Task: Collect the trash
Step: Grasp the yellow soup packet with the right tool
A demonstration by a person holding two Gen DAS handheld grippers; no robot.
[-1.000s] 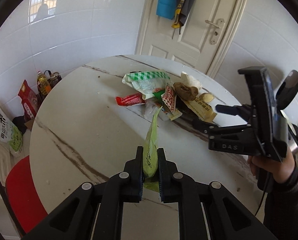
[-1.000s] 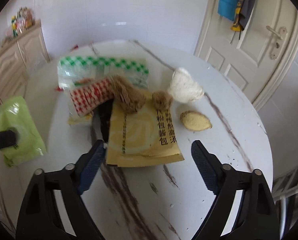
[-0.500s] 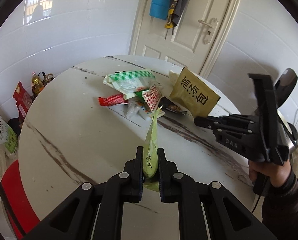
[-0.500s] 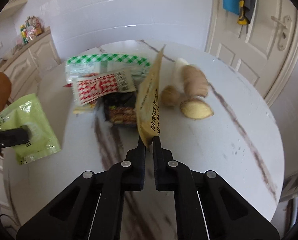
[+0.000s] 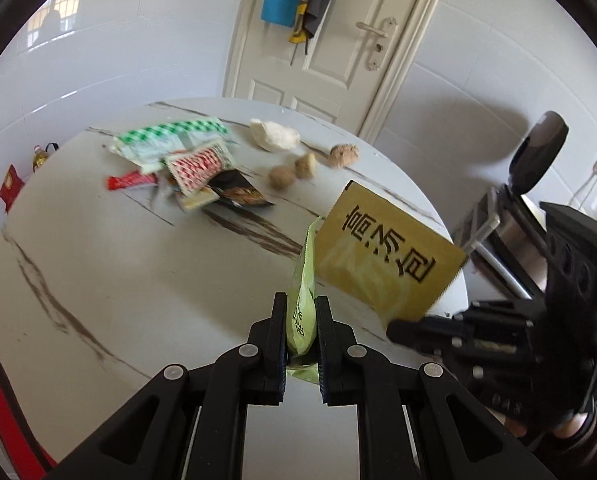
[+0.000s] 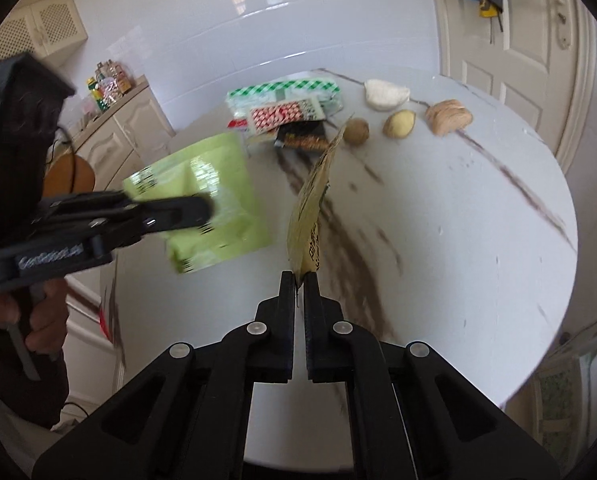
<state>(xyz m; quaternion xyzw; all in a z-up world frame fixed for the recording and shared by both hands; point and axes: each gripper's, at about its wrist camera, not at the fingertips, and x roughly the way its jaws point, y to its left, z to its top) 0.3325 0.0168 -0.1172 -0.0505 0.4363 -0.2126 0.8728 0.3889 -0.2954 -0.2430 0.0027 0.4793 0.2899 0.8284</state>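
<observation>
My left gripper (image 5: pixel 301 304) is shut on a light green packet (image 5: pixel 304 280), held edge-on above the round marble table (image 5: pixel 98 264); the packet shows flat in the right wrist view (image 6: pixel 202 196). My right gripper (image 6: pixel 299 280) is shut on a yellow packet with black characters (image 6: pixel 312 208), lifted off the table; it shows in the left wrist view (image 5: pixel 382 256) just right of the green one. Remaining trash lies at the far side: a green-checked wrapper (image 5: pixel 166 140), a red-white packet (image 5: pixel 196 164), a dark packet (image 5: pixel 238 194).
A white crumpled lump (image 5: pixel 274 136) and three brownish lumps (image 5: pixel 310 164) lie on the table behind the wrappers. A white door (image 5: pixel 330 32) with hanging clothes stands beyond. Cabinets (image 6: pixel 110 128) are at left in the right wrist view. A red stool (image 5: pixel 2 408) is by the table.
My right gripper shut on the yellow packet, lifted it off the pile and drew it back toward the green packet. The lumps that lay on it rolled onto the table.
</observation>
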